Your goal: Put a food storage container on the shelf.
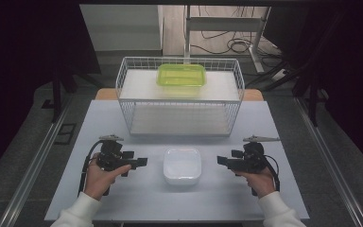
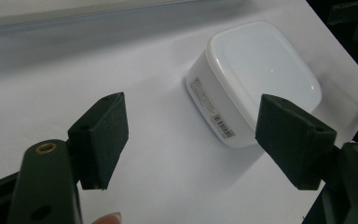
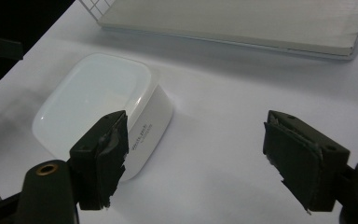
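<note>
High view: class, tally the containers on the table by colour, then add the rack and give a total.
White square container: 1
Green lidded container: 1
White wire rack: 1
Total: 3

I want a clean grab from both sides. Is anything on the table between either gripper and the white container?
Nothing visible. The white container sits on bare table between the left gripper and right gripper, both open and pointing at it.
</note>
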Action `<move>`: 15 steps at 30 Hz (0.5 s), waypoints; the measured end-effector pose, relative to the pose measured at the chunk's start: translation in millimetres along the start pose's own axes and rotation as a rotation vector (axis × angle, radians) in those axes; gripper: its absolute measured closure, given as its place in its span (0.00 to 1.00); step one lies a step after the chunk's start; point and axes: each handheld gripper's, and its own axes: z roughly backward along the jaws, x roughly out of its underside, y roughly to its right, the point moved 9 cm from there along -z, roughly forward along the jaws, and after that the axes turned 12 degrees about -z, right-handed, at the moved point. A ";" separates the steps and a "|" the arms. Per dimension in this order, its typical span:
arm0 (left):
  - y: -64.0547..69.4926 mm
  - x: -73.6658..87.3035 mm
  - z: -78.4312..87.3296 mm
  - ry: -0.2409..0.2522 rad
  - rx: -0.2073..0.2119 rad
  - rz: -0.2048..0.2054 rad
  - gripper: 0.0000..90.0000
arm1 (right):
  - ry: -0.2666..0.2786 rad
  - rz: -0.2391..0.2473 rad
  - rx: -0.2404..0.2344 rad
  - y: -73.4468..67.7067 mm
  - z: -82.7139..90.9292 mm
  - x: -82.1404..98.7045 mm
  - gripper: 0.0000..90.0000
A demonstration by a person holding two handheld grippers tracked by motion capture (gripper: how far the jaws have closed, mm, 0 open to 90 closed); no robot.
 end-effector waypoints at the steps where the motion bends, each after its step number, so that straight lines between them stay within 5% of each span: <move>1: 0.2 -0.4 0.1 0.002 0.002 0.002 0.27 | -0.001 0.001 0.001 0.2 0.0 0.1 0.25; 15: 9.1 -8.5 -10.8 0.059 0.065 0.078 0.28 | -0.023 -0.010 -0.075 -16.7 -8.7 3.0 0.30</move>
